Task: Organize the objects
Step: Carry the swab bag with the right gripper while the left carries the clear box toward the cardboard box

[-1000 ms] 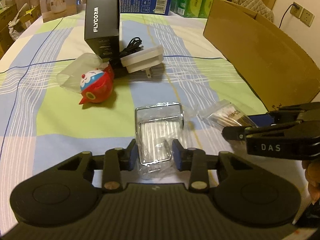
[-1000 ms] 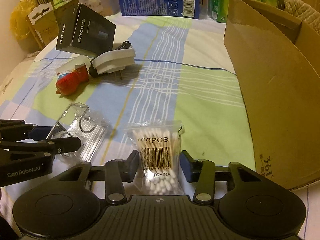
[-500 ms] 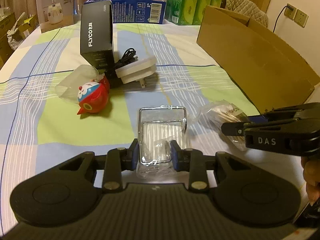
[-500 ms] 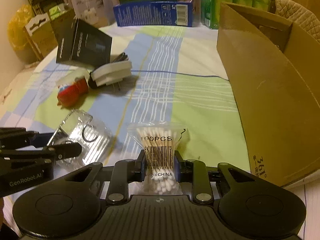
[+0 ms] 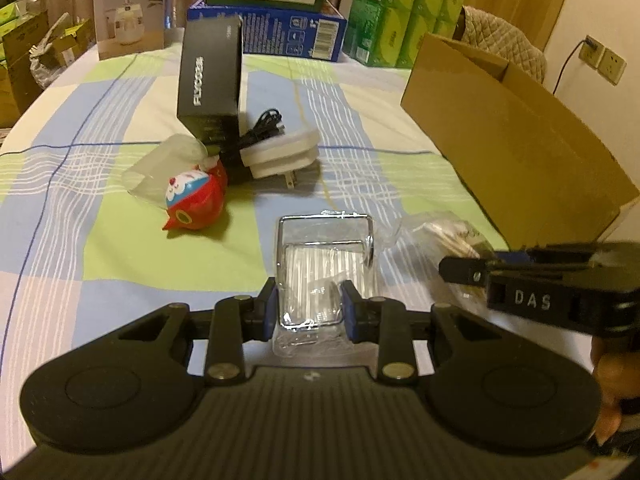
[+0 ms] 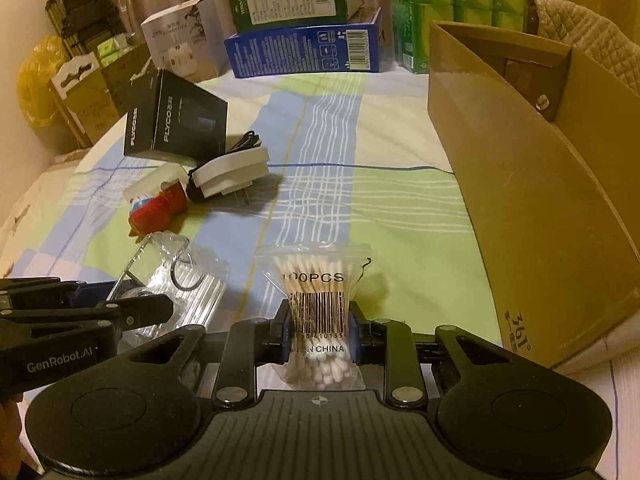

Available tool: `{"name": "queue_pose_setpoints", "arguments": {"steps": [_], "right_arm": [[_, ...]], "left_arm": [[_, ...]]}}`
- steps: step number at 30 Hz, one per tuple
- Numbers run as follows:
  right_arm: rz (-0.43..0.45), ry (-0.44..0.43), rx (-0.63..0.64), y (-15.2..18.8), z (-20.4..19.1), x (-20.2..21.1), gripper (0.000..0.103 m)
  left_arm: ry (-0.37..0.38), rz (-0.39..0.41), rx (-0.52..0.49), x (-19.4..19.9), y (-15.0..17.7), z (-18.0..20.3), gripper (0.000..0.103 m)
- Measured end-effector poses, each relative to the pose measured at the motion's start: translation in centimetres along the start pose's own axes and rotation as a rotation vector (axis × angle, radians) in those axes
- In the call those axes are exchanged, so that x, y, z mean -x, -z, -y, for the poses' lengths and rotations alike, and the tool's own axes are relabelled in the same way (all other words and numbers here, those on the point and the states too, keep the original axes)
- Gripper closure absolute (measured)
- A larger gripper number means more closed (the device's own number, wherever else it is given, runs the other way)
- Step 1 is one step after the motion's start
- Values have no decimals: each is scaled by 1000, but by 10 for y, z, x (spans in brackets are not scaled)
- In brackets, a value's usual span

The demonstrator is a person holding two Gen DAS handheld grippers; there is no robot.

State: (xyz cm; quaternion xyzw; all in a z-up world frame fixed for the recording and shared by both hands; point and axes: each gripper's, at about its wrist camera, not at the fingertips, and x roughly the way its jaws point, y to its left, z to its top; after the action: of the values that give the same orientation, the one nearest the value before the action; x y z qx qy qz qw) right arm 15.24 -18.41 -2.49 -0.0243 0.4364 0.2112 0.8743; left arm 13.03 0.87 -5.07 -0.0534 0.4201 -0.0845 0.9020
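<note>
Both grippers are pinching: the left gripper [image 5: 308,304] is squeezing a clear plastic packet [image 5: 320,264] with a metal frame inside, and the right gripper [image 6: 318,330] is pressing its pads into the waist of a cotton swab bag [image 6: 316,308], which is bulging above and below the grip. Each item is sitting at the near edge of the checked bedsheet [image 6: 400,208], the packet to the left of the bag. Farther off on the left, a red toy [image 5: 196,200], a white plug adapter [image 5: 280,156] and a black box [image 5: 212,80] are lying together, untouched. An open cardboard box [image 6: 520,200] is standing on the right. The step in hand looks like the pick-up, with both grasps seated. Next, I judge, each load needs lifting clear and carrying right, over the box wall, without the slippery plastic sliding out.
</note>
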Motion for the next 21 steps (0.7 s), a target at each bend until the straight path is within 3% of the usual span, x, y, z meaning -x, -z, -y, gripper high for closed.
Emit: {"name": "queue_pose_setpoints", "arguments": {"steps": [21], "right_arm": [[116, 38, 8, -19, -10, 82, 80]], "left_arm": [[15, 101, 33, 66, -21, 32, 76]]}}
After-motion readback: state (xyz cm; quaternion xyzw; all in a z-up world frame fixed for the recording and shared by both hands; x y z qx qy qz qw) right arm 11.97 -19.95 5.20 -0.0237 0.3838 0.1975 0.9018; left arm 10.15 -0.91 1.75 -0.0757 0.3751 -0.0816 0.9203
